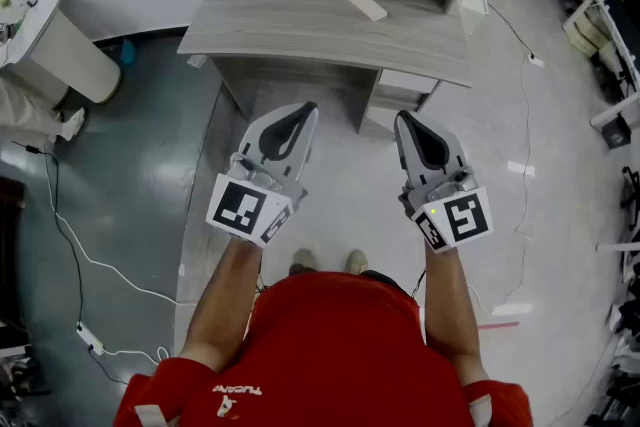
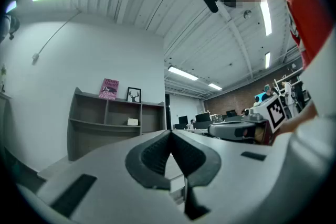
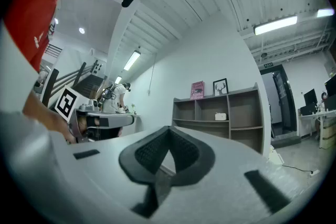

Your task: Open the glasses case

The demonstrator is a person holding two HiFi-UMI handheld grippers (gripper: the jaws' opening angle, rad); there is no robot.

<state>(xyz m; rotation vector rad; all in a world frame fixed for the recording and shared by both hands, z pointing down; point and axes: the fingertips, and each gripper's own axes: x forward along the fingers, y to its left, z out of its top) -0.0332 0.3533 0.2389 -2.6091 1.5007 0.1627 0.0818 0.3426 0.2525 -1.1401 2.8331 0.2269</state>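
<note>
Both the grey left tongs [image 1: 306, 109] and right tongs [image 1: 402, 118] hover closed and empty mid-frame, below a white oblong case [image 1: 365, 3] on the grey wooden bench [image 1: 280, 27].

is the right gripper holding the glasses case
No, the right gripper is shut on nothing, and the white glasses case lies on the desk well ahead of it.

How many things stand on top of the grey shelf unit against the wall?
2. A pink book stands at the left, and a framed deer picture just to its right. Anything lying flat up there could be hidden.
</note>
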